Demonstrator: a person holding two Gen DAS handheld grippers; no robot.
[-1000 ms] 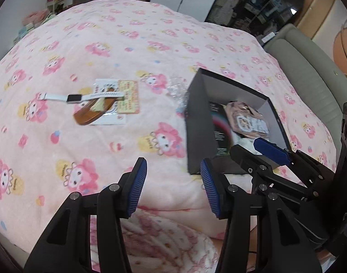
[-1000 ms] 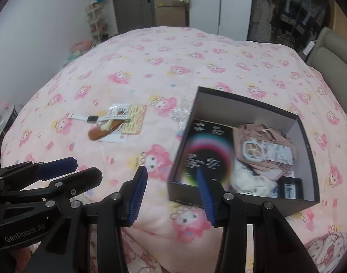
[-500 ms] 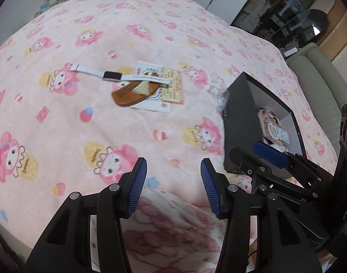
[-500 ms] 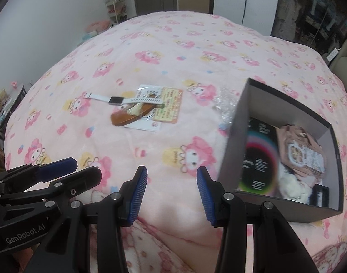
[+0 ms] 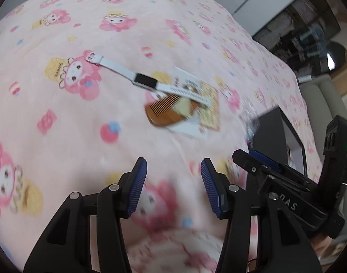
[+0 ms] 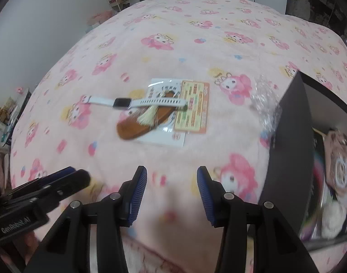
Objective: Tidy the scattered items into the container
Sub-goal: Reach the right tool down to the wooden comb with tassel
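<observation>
While both grippers are hanging over the pink blanket [image 6: 173,52], I am keeping the left gripper [image 5: 173,182] and the right gripper [image 6: 171,188] released, jaws apart, with nothing between the pads of either.

In the right wrist view, the scattered items are lying in one overlapping pile at about 12 o'clock from the right jaws, well apart from them. The white watch [image 6: 137,102] is resting on top, its strap crossing a wooden comb [image 6: 141,122]; the comb is lying on a white card [image 6: 164,113], and an orange card [image 6: 192,108] is overlapping that card's 3 o'clock edge. A clear crinkled wrapper [image 6: 263,97] is lying just beside the black box [image 6: 284,136], which is standing at 3 o'clock and already holding several things.

Hazards, as I am judging them:
- Closing on the watch strap may drag the comb along, because the two are touching.
- The flat cards may slide on the soft blanket, or the pads may pinch fabric instead.
- The two grippers are working close together and may collide.

Orientation: the watch's long axis is running 9 to 3 o'clock, buckle end at 9. The comb's long axis is running 8 to 2 o'clock.
</observation>
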